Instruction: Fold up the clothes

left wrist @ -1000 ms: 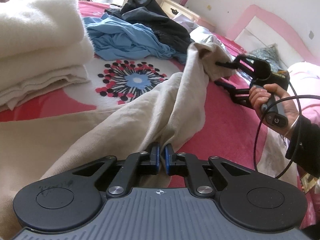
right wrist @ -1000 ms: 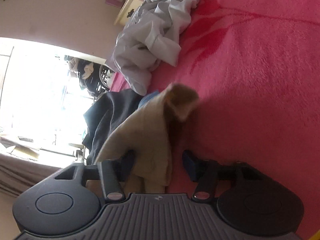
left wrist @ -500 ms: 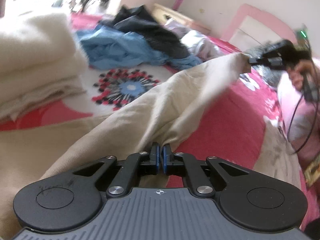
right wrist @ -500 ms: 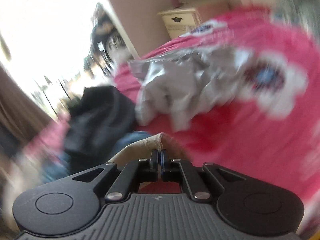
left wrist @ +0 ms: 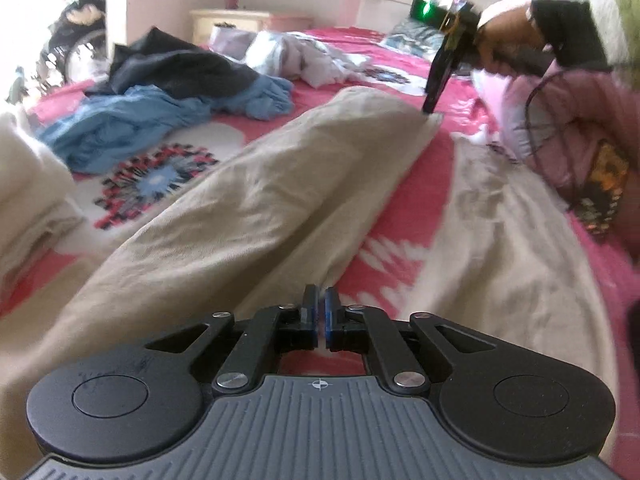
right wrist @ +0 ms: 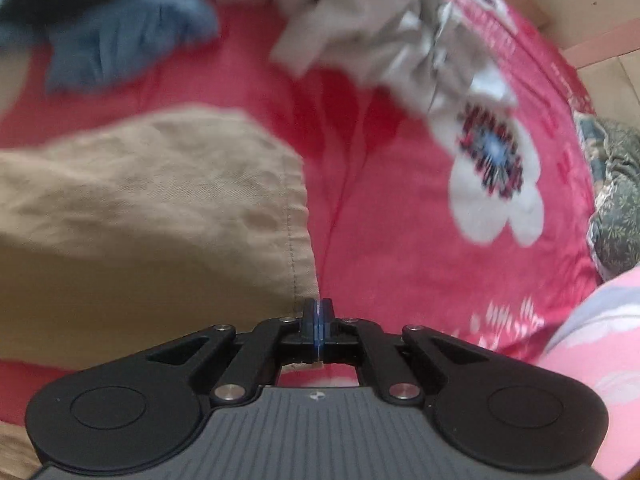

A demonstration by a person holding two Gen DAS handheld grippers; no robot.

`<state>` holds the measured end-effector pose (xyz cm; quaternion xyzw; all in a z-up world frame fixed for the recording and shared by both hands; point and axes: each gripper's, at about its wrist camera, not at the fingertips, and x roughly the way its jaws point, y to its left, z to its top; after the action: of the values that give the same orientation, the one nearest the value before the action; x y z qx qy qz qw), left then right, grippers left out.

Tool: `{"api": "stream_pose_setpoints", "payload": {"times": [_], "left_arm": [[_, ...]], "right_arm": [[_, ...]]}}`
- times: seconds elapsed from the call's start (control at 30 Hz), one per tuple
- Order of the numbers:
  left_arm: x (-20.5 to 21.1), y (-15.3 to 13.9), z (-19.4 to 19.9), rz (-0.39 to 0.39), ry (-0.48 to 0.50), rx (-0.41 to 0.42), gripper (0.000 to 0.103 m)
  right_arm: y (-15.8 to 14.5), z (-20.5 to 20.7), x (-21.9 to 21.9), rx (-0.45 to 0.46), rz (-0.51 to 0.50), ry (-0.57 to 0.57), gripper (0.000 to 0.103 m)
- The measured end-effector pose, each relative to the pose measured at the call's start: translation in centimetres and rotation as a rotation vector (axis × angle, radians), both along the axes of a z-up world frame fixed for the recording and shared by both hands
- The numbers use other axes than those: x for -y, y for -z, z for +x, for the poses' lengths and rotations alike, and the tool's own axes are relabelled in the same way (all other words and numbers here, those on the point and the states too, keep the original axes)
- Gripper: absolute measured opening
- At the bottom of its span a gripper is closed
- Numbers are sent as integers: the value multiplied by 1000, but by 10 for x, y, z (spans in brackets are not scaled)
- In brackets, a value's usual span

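Beige trousers [left wrist: 280, 184] now stretched flat, left hand-held gripper [left wrist: 319, 312] and right hand-held gripper [right wrist: 317, 320] pinching hems, no legible writing.

Left wrist view looks low along the bed [left wrist: 404, 216] toward the headboard. Right wrist view looks steeply down, close to the bed [right wrist: 384, 216]. Both share the beige garment [left wrist: 256, 200] [right wrist: 152, 208].

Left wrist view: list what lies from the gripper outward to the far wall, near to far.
left gripper → beige garment → right gripper pinching its far corner → blue clothing → dark clothing → pale crumpled clothes → cream nightstand against the wall.
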<state>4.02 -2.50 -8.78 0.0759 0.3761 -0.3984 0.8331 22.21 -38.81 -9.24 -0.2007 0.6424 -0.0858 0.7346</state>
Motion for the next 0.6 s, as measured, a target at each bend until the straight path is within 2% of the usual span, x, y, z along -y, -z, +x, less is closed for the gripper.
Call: {"api": "stream_pose_setpoints", "payload": {"times": [0.1,0.2,0.3,0.4,0.47,0.53,0.6], "left_arm": [[3,7,-1,-10,27,-74,1],[6,13,-3,-10,-8,-120,2],[-2,1,-8,-45,-58,-119,3],[-18,-15,-22,-59,-101,-87,8],[-32,-25,-35,-32,-129,-65,12],[-49,-31,-48,2,-164,-53,14],[-64,-36,-58,40,-198,-35,15]], "right_arm": [[10,-14,-8,-43,-54,-35,0],[17,-23,-13,-63,-183,-56,0],[-8,-35,-9,36,-157,-6,2],[-57,-58,-12,228,22,73,4],[-84,-81,-22,333,195,114,17],[-95,-103,-29,391,378,170,23],[-97,-124,-35,427,571,224,24]]}}
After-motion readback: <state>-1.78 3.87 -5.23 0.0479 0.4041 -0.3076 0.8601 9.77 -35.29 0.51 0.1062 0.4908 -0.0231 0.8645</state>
